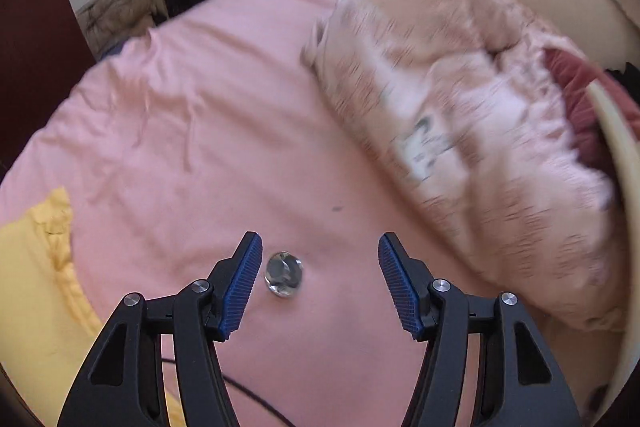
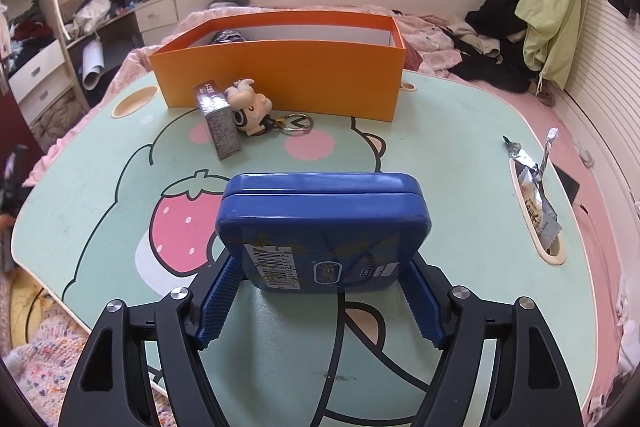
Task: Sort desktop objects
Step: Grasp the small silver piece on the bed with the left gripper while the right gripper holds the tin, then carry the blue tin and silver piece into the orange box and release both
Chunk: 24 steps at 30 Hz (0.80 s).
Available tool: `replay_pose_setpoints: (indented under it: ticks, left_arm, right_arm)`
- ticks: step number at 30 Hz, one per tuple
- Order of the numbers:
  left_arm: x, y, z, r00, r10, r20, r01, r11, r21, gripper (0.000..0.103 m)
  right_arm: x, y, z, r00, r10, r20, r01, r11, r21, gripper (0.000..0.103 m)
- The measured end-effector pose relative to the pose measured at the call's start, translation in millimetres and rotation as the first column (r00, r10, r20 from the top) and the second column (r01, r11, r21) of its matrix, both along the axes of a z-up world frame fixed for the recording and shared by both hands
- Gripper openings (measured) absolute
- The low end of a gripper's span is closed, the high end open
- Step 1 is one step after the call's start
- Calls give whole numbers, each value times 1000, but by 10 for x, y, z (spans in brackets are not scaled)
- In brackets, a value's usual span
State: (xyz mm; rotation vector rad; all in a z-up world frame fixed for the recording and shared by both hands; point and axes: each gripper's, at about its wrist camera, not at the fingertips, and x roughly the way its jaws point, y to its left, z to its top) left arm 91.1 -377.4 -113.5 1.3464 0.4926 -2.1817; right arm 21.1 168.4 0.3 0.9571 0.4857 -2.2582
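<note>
The right gripper [image 2: 320, 301] holds a blue tin [image 2: 324, 227] by its sides above the near part of the lap desk [image 2: 460, 147]. The left gripper [image 1: 320, 283] hangs open over a small glass bead [image 1: 283, 273] on the pink sheet [image 1: 200, 131]. Farther off, a small grey box [image 2: 220, 121] and a keychain toy [image 2: 250, 107] wait unsorted before the orange box [image 2: 280, 71], which holds one dark item, so most sorting seems left.

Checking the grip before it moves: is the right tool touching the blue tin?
Touching. The right wrist view shows the right tool with both pads pressed against the blue tin's sides.
</note>
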Motion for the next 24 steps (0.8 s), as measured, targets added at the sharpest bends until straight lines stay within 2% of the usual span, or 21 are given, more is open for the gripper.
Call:
replay_pose_setpoints:
  ticks: [2, 4, 8, 10, 12, 15, 17, 22, 24]
  left_arm:
    - [-15, -19, -225, 997, 41, 62, -38, 998, -42, 61]
    - [14, -61, -340, 992, 66, 112, -65, 998, -19, 59]
    - [44, -1, -417, 989, 46, 138, -45, 999, -6, 59]
    - [20, -24, -567, 981, 48, 190, -57, 998, 41, 55]
    - [31, -41, -555, 982, 60, 179, -71, 996, 53, 54]
    - [101, -23, -526, 982, 74, 173, -88, 994, 70, 31]
    - [120, 20, -500, 985, 70, 160, -83, 993, 81, 29]
    - [73, 188, -447, 989, 33, 146, -38, 999, 33, 29]
    - [87, 247, -380, 993, 28, 115, -30, 999, 18, 29]
  right_arm:
    - [-2, 8, -1, 1000, -5, -1, 5, 1000, 2, 76]
    - [0, 12, -4, 1000, -8, -1, 8, 1000, 3, 76]
    - [-4, 21, -4, 1000, -7, 2, 7, 1000, 0, 77]
    - [-11, 32, 1, 1000, -8, 3, 8, 1000, -2, 78]
    - [-12, 38, 2, 1000, -10, 4, 10, 1000, -3, 78]
    - [-15, 43, 3, 1000, -10, 4, 10, 1000, -3, 78]
    - [-15, 46, 5, 1000, -10, 5, 10, 1000, -4, 78]
    - [-17, 44, 5, 1000, -10, 5, 10, 1000, -4, 78]
    - [-17, 44, 6, 1000, -10, 5, 10, 1000, -4, 78]
